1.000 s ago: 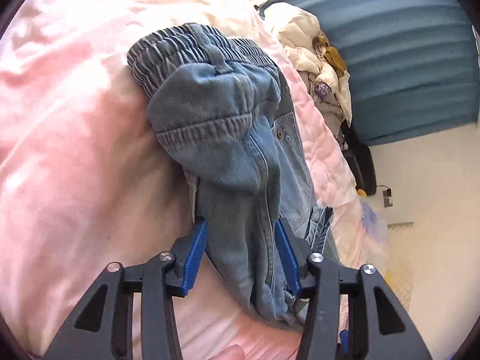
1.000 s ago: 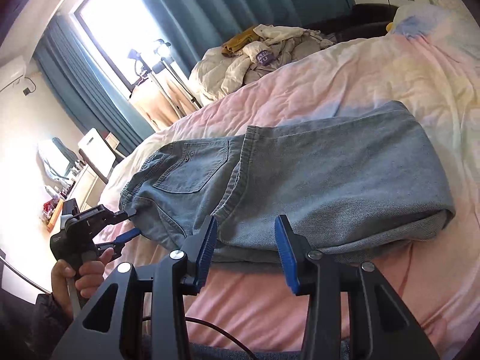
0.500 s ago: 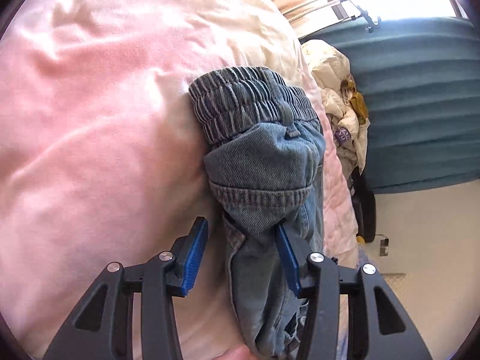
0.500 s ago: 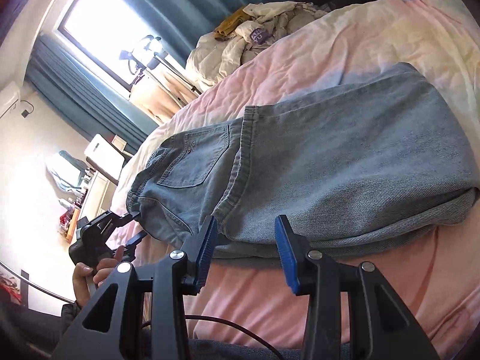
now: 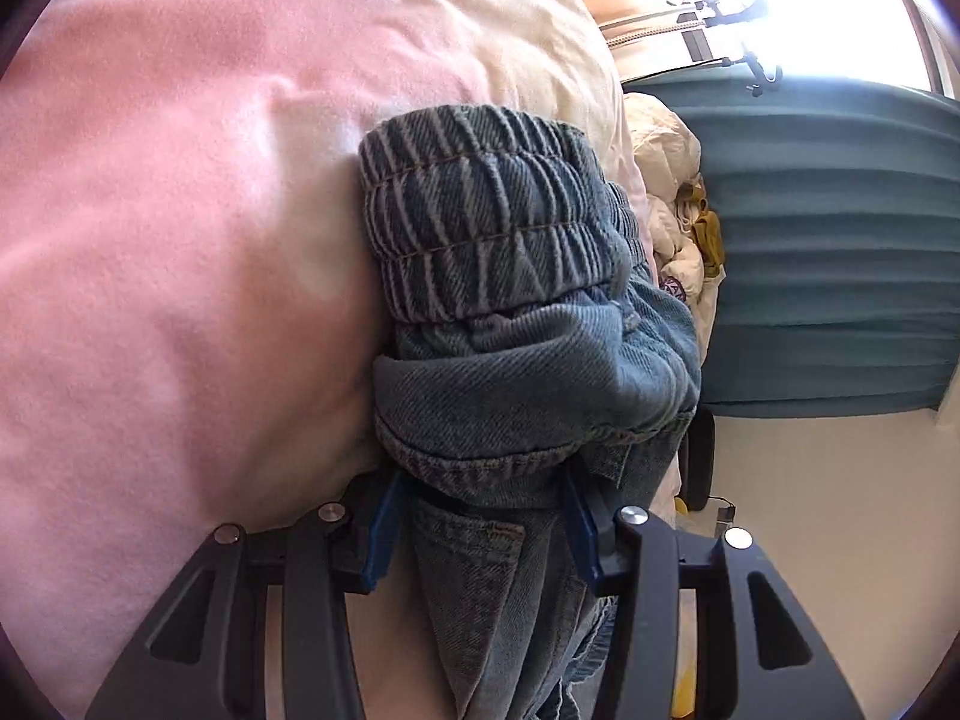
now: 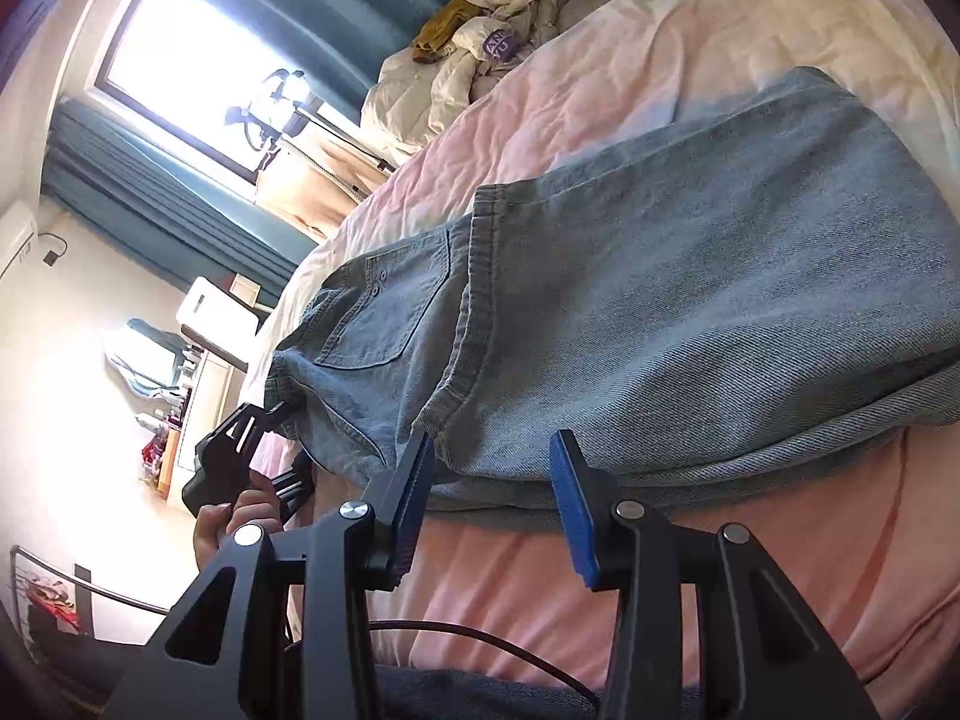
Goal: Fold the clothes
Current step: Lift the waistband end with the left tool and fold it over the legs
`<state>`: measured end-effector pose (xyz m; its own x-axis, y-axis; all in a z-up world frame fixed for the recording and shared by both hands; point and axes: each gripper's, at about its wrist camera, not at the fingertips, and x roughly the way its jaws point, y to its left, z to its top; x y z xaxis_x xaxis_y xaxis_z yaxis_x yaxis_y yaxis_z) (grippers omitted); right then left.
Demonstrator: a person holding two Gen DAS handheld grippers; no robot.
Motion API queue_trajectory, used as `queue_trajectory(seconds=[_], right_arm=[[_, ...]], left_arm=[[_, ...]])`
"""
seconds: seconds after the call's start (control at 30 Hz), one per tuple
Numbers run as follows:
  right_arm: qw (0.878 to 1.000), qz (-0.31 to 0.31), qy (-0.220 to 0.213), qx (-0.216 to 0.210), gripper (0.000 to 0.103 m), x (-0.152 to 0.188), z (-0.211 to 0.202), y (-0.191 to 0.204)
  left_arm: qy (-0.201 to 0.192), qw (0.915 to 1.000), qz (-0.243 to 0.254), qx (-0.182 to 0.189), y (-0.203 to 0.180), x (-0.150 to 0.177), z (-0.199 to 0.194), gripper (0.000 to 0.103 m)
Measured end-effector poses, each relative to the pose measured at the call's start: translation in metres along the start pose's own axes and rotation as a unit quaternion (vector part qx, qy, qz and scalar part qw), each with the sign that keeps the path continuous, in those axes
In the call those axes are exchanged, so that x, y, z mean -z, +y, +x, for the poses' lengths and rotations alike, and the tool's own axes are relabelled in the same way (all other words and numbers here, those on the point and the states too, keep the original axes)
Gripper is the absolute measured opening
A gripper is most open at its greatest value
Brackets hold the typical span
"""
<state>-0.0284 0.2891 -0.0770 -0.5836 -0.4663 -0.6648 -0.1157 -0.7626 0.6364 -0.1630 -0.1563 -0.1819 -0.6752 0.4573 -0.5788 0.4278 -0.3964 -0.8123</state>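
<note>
Folded blue denim jeans (image 6: 690,312) lie flat on the pink quilted bed cover (image 6: 750,570), elastic waistband (image 5: 480,222) at one end. Left tool (image 5: 480,525): blue pads straddle the bunched waist-end fabric; whether they pinch it cannot be told. Right tool (image 6: 492,504): released, pads apart at the near folded edge, gripping nothing. Cream clothes pile (image 6: 480,60) beyond.

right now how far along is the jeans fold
Done: the jeans lie on the pink bedspread with the legs folded over, their hem beside the back pocket. In hand: the left gripper straddles the bunched waistband end, and the right gripper is open at the near edge. Left: another fold to make it compact.
</note>
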Motion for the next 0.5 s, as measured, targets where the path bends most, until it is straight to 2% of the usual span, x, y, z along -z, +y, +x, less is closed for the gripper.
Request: queue_trajectory(seconds=[0.1, 0.23, 0.4, 0.5], right_arm=[[1.0, 0.005, -0.005, 0.008, 0.04, -0.003, -0.002, -0.004], [1.0, 0.007, -0.015, 0.02, 0.04, -0.008, -0.005, -0.008], [1.0, 0.004, -0.011, 0.024, 0.04, -0.01, -0.004, -0.011], [0.999, 0.004, -0.023, 0.024, 0.04, -0.011, -0.011, -0.015]], left_arm=[[-0.012, 0.9991, 0.037, -0.016, -0.01, 0.003, -0.003, 0.037], [-0.03, 0.9975, 0.062, -0.015, -0.023, 0.008, -0.018, 0.016], [-0.059, 0.9848, 0.16, -0.03, -0.073, 0.031, -0.039, 0.012], [-0.072, 0.9743, 0.21, -0.039, -0.108, 0.047, -0.047, 0.007]])
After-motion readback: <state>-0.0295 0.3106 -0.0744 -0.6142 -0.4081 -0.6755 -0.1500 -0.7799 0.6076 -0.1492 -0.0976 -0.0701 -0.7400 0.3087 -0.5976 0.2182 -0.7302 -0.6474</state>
